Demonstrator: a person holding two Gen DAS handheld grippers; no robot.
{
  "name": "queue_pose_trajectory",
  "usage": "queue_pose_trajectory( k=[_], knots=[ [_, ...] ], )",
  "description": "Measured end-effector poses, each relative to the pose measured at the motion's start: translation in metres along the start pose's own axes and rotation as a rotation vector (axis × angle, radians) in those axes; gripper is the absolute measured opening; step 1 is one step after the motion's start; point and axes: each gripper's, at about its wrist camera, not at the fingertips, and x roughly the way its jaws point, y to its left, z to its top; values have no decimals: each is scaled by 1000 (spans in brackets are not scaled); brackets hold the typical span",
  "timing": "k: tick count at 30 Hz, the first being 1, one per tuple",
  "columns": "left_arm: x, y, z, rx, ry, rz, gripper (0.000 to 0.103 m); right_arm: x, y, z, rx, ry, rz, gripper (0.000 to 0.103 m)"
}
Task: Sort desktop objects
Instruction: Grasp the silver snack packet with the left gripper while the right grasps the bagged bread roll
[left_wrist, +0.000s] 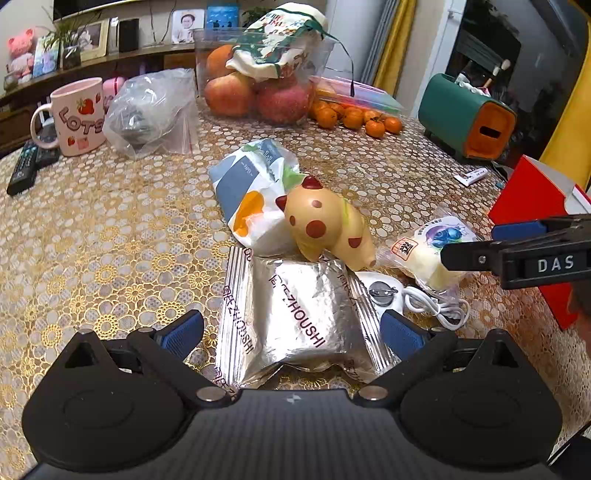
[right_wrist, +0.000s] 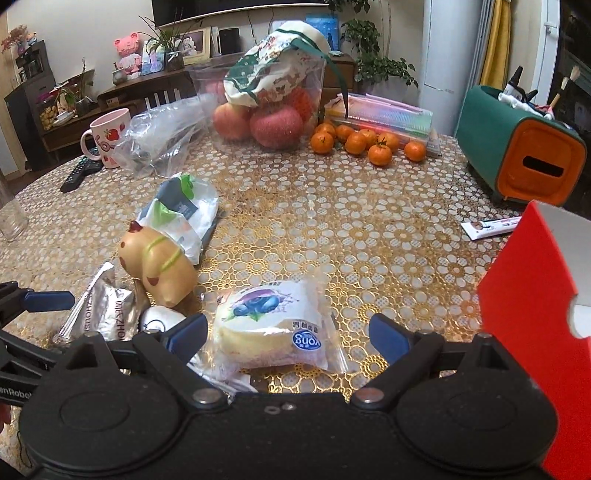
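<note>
A: Fingers (left_wrist: 184, 334) on the left gripper (left_wrist: 291, 328) are spread either side of the silver foil packet (left_wrist: 295, 314); the right gripper (right_wrist: 288, 332) is spread too, flanking the blueberry cake packet (right_wrist: 273, 328). Neither pinches anything.

B: So it's the approach step?

A: I'd judge so. Next, each must come down and close on its packet, then carry it, probably to the red box (right_wrist: 532, 295).

B: Count?

A: On the surface (left_wrist: 110, 221): one foil packet, one cake, one spotted toy (left_wrist: 328, 225), one tissue pack (left_wrist: 251, 199), one white cable (left_wrist: 436, 306).
</note>
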Motion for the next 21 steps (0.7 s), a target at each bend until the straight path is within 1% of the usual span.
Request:
queue_pose_trajectory(
  k=[11,16,19,21],
  knots=[
    [6,3,0,-9,-11,7,102,23,9,-2,-23,25,-5,95],
    [9,3,-1,-4,-13,4,102,29,9,-3,-6,36,6,94],
    [9,4,-2,-9,-21,-3,97,31,9,-4,0,42,22,91],
    [8,4,-2,-10,-28,-6,90,31,8,-4,8,43,25,90]
  ],
)
